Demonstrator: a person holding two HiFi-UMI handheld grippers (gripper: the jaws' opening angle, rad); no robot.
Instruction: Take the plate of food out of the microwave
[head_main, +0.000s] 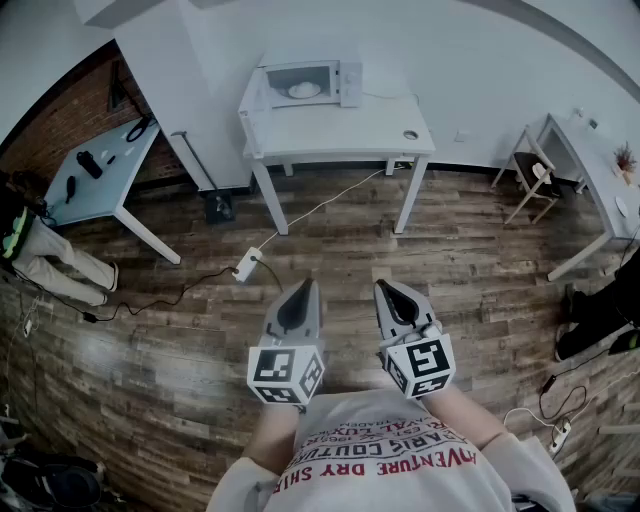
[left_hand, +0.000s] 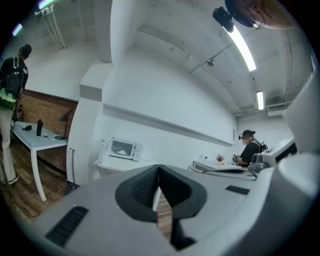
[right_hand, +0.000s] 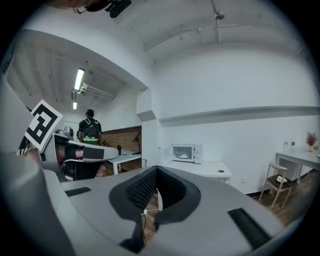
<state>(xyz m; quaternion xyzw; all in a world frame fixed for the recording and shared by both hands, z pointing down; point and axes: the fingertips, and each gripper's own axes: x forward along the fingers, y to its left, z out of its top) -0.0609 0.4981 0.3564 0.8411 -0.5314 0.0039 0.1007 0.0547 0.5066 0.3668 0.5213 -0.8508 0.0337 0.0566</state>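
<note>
So the plate of food (head_main: 303, 90) is sitting inside the microwave (head_main: 345, 80), door hanging open, on the white table (head_main: 340, 130) well across the room, pretty much dead ahead and a touch left. The left gripper (head_main: 298, 303) and right gripper (head_main: 396, 300) are both pinched closed on nothing, side by side and pointing that way. Neither's really nearer, so I'd say walking over comes first.

The plate of food (head_main: 304, 90) in the microwave (head_main: 350, 84) is too small to identify.

Plate of food (head_main: 303, 90) inside open microwave (head_main: 350, 82)
</note>
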